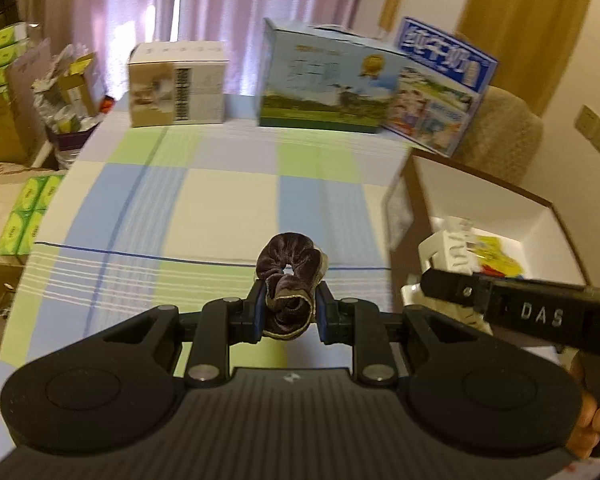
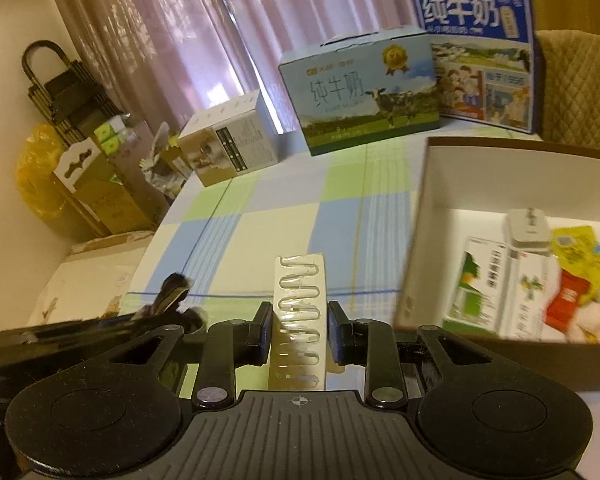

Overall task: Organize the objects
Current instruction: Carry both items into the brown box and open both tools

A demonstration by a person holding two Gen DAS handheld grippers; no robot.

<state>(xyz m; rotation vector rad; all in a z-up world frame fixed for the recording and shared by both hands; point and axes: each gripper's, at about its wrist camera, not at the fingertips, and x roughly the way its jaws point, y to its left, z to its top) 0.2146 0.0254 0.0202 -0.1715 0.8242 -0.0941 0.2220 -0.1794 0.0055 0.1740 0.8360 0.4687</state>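
Left gripper (image 1: 290, 312) pinching a dark velvet scrunchie (image 1: 289, 276) above the checked tablecloth (image 1: 220, 200), right gripper (image 2: 299, 330) clamped on a clear blister strip (image 2: 299, 312) just beside the open box (image 2: 420, 216).

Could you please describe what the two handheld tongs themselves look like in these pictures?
Both are matte black. The left tongs and right tongs each have a ribbed grey-black base flanked by two round discs, hinged link arms with silver pivot pins, and fingers lined with blue pads. A small crosshair mark sits on each base. The right unit's side reads "DAS" in the left view. No cables or sleeves show.
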